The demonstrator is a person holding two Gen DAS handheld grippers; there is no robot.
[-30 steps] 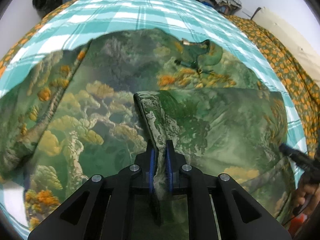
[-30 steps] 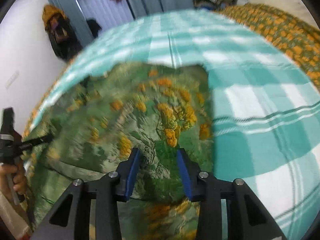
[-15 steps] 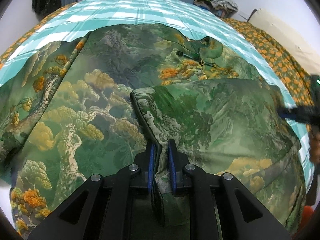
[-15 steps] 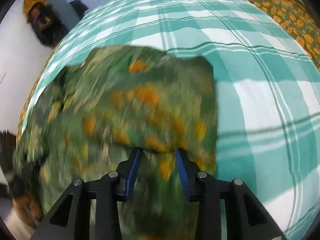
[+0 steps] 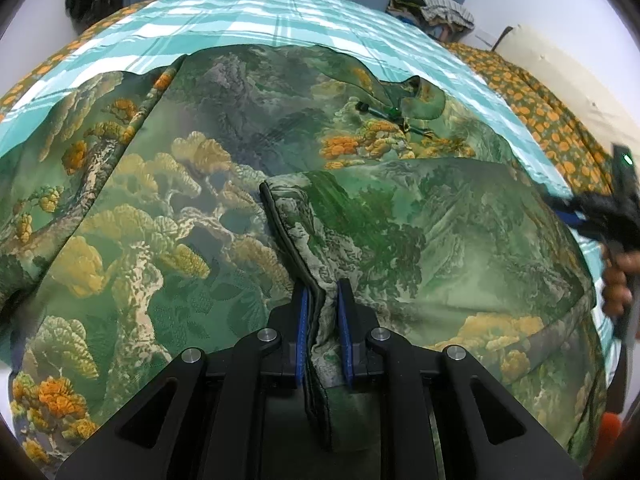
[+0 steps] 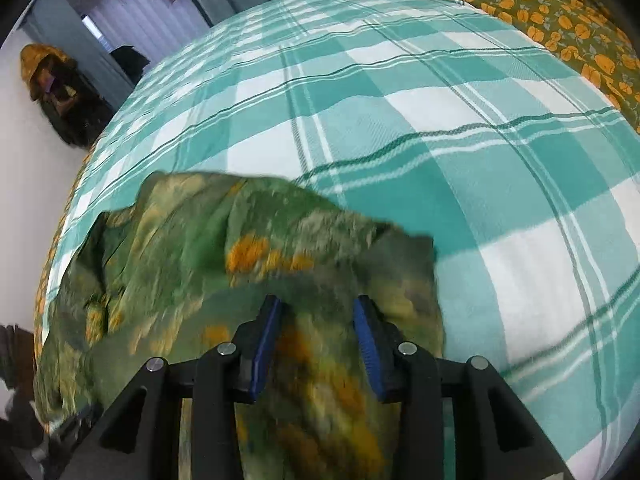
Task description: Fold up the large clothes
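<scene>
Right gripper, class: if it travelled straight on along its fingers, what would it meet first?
Probably the green printed garment, which already lies between and ahead of the right gripper. Beyond it is the teal checked bedcover. The view is blurred, so depth is uncertain.

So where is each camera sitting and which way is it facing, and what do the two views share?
Left wrist: rides on the left claw, looking along its fingers over the green patterned garment toward the far curtains; the claw is shut on a thick fabric edge, and the right claw and hand show at far right.
Right wrist: rides on the right claw, looking across the blurred garment and the teal checked bedspread; fabric lies between its parted fingers.
Shared: garment, bedspread.
</scene>
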